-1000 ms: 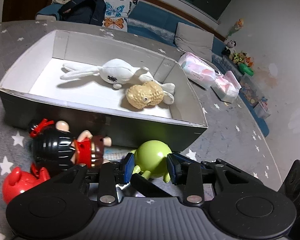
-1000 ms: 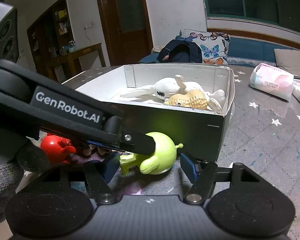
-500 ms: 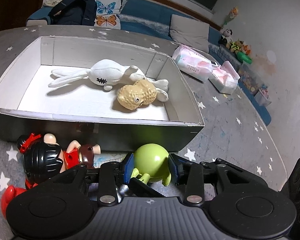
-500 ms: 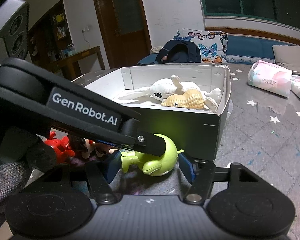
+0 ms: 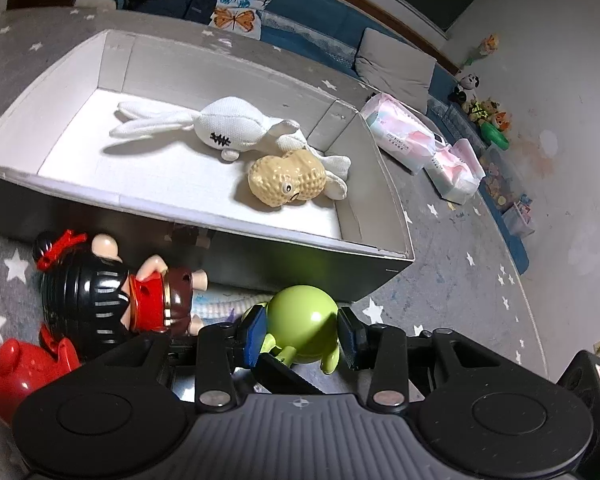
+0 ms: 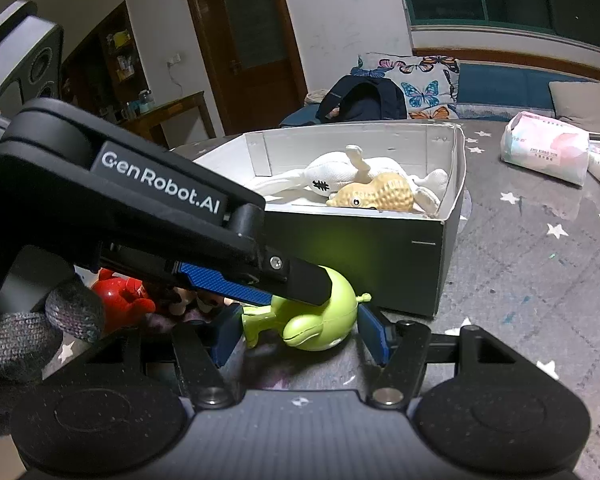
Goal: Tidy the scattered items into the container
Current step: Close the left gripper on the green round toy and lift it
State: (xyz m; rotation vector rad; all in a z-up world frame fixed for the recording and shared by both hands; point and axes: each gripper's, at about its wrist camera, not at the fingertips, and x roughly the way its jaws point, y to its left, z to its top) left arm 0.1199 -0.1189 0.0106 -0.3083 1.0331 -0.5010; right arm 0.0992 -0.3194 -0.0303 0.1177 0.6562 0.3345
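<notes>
White lettering "GenRobot.AI" runs along the black plastic left gripper [image 6: 284,300] arm; small print on the pink-and-white tissue pack [image 6: 546,152], far right, stays unreadable.

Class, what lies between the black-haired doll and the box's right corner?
The green toy, flanked by the left tongs, lies on the mat before the box; left wrist view.

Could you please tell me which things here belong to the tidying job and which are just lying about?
Job:
- round green plastic toy, between the left gripper fingers
- black-haired doll figure
- glossy red toy
- open grey cardboard box

Lying about:
- pink-and-white tissue packs
- butterfly-print cushion
</notes>
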